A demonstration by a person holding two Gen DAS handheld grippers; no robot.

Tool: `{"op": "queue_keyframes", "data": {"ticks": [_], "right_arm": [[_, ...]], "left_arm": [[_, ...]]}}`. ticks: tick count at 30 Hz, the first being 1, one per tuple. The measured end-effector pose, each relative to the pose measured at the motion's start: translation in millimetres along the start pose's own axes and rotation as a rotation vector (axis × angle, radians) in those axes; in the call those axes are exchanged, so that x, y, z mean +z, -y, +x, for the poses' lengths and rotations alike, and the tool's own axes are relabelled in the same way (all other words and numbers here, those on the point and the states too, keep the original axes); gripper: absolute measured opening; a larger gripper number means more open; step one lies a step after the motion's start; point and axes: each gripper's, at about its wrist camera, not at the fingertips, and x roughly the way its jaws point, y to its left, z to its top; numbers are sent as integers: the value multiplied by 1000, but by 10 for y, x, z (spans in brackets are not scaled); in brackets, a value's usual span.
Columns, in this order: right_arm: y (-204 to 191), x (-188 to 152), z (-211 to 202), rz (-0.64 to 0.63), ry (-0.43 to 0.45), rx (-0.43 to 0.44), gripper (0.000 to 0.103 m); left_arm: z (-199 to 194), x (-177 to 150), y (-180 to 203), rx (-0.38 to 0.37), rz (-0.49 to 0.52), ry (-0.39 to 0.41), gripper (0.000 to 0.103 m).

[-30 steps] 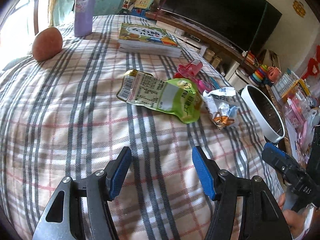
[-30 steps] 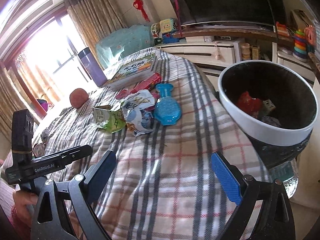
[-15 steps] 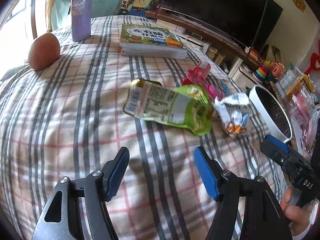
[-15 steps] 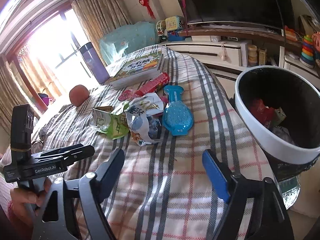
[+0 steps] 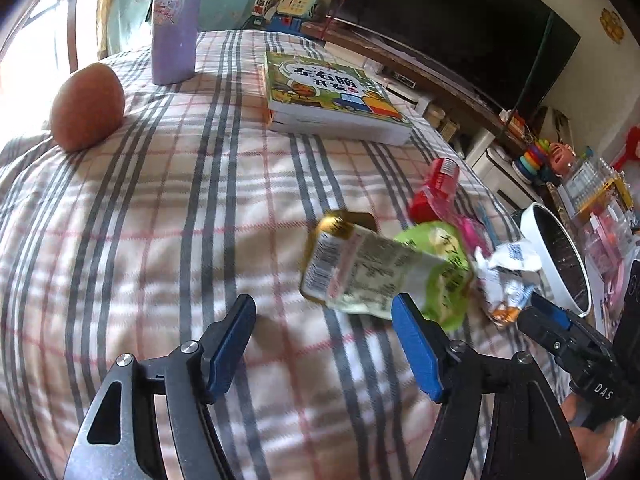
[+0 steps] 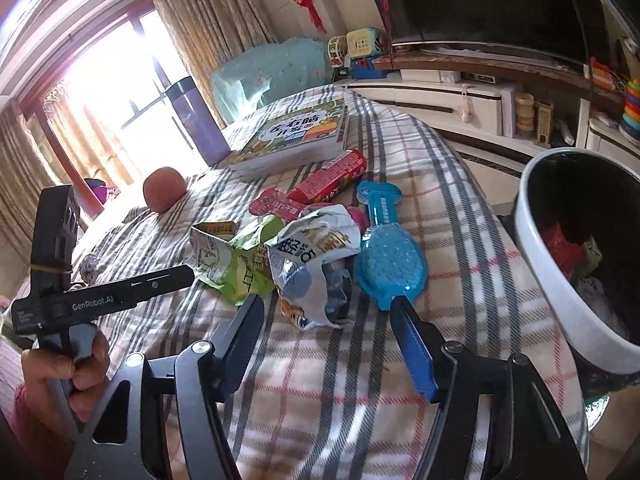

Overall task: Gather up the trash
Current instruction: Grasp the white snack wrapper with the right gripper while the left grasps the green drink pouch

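A green snack bag (image 5: 372, 272) (image 6: 236, 260) lies on the plaid cloth beside a crumpled white and blue wrapper (image 5: 506, 276) (image 6: 312, 256). A red tube wrapper (image 6: 332, 178) (image 5: 436, 184) lies behind them. My left gripper (image 5: 324, 340) is open and empty, its right finger just short of the green bag. My right gripper (image 6: 328, 332) is open and empty, right in front of the white wrapper. The white-rimmed black bin (image 6: 560, 264) (image 5: 560, 256) stands off the table's right edge with trash inside.
A blue brush (image 6: 384, 256), a stack of books (image 5: 332, 96) (image 6: 296, 136), a purple flask (image 5: 176, 20) (image 6: 196, 120) and a round orange fruit (image 5: 88, 106) (image 6: 164, 190) are on the cloth. A TV cabinet with toys stands behind.
Both grippers have moved forward toward the trash pile. The left one has closed in on the green bag, the right one on the white wrapper. Both stay open.
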Motion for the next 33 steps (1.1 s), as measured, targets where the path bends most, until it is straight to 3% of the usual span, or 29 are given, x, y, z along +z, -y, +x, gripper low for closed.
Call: {"op": "queue_keyframes", "data": {"ticks": [2,5,6,7,10,16,24,26,28,30,33], "right_arm": [[2,8,48,1,-7,4,60],[5,15,116,3,-22,10,40],[6,12,126,5,-23,19,33],[1,8,122,5,-20,25,31],[-34,2,87,-11,-7,19,25],[-26,-51,2,-4,-6,22,24],[70,-124,-173,20,12,18,23],[102,-132,-203,27,14,15,23],[134,-145,-244,35,19,11,23],[140,-154,-269,40,23,8,23],[156,-175,-313,47,29,4,23]], "left_arm": [[53,33,-28,-16,-4,6,70],[118,59,-48,-37,-5,17,64],[135,57,-43,-45,0,18,52],[160,51,-35,-56,7,10,39],[168,23,-8,-70,23,13,25],[4,-153,65,-118,34,6,9],[-217,-538,282,-164,133,-81,8],[-252,-515,288,-127,155,-75,18],[-325,-440,288,-71,175,-34,40],[-413,-390,329,-54,194,2,47],[-470,-273,401,-29,246,43,47]]}}
